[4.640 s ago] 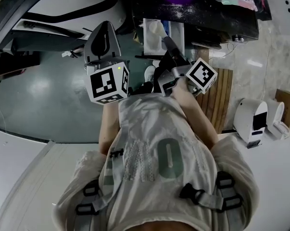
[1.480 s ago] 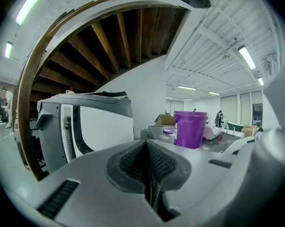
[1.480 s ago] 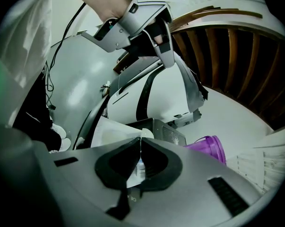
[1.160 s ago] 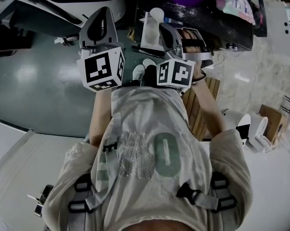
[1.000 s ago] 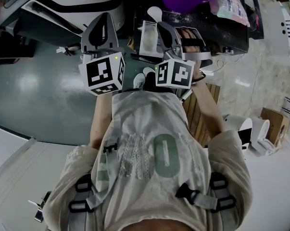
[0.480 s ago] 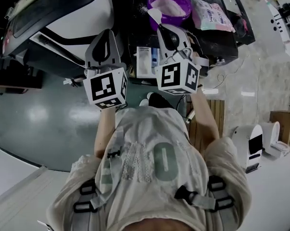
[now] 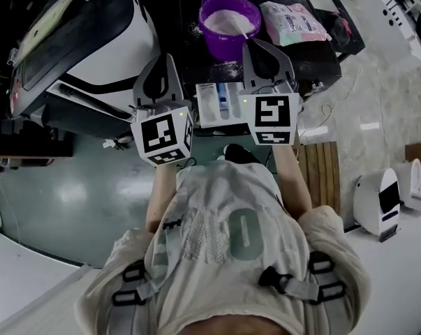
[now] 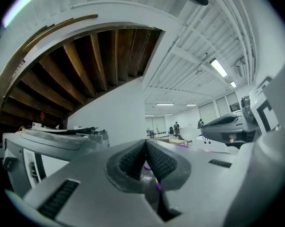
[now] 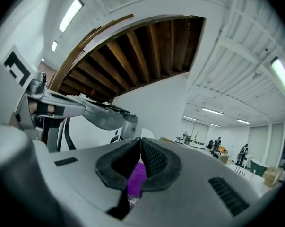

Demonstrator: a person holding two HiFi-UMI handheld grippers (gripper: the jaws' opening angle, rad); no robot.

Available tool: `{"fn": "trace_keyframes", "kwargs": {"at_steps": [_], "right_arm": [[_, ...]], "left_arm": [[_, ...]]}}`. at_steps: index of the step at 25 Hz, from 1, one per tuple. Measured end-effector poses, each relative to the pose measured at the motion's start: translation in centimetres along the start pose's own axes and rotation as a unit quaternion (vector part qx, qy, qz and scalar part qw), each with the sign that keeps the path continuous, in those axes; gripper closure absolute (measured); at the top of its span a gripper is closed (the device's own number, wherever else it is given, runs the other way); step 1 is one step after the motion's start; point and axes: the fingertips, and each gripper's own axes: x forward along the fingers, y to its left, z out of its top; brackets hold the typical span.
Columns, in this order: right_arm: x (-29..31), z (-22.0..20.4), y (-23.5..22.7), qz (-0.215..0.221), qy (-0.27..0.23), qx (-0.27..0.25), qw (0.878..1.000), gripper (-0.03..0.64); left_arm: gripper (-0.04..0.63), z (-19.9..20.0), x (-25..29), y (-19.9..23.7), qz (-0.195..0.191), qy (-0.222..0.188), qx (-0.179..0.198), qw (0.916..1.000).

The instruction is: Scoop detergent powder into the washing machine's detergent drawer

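A purple bucket [image 7: 227,25] of white powder stands on the dark table, just behind the open white detergent drawer [image 7: 219,105] of the washing machine [image 7: 91,44]. My right gripper [image 7: 264,47] is shut on the handle of a white scoop [image 7: 250,24], whose bowl reaches over the bucket's right side. The scoop's bowl [image 9: 143,135] shows just past the jaw tips of the right gripper [image 9: 141,142]. My left gripper [image 7: 161,67] hangs left of the drawer, shut with nothing in it; its pads [image 8: 159,162] meet at the tip.
A pink and white detergent bag [image 7: 291,21] lies on the table right of the bucket. Spilled powder dusts the table [image 7: 322,51] around the bucket. A wooden slat mat [image 7: 320,169] and a small white appliance [image 7: 381,201] sit on the floor at right.
The head view has swung up over the table. Both grippers rose toward the drawer, and the right one carried the scoop rightward from beside the drawer to over the bucket.
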Motion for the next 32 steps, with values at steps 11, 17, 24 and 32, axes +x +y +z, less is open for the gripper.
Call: {"fn": "trace_keyframes", "kwargs": {"at_steps": [11,17,24,32], "right_arm": [[-1.4,-3.7,-1.7,-0.020,0.026,0.097,0.995,0.606],[-1.1,-4.4,-1.6,-0.013,0.034,0.108,0.993,0.606],[-0.8,-4.8,-1.8,-0.010,0.037,0.115,0.993,0.606],[-0.6,-5.2,-1.8,-0.002,0.042,0.114,0.993,0.606]], "left_arm": [[0.575,-0.6,1.8,-1.6,-0.025,0.001,-0.006,0.9997],[0.575,-1.0,2.3,-1.7,-0.025,0.005,-0.009,0.9996],[0.575,-1.6,2.5,-1.6,-0.020,0.010,-0.014,0.9997],[0.575,-2.2,2.7,-1.3,-0.015,0.014,-0.016,0.9997]]}}
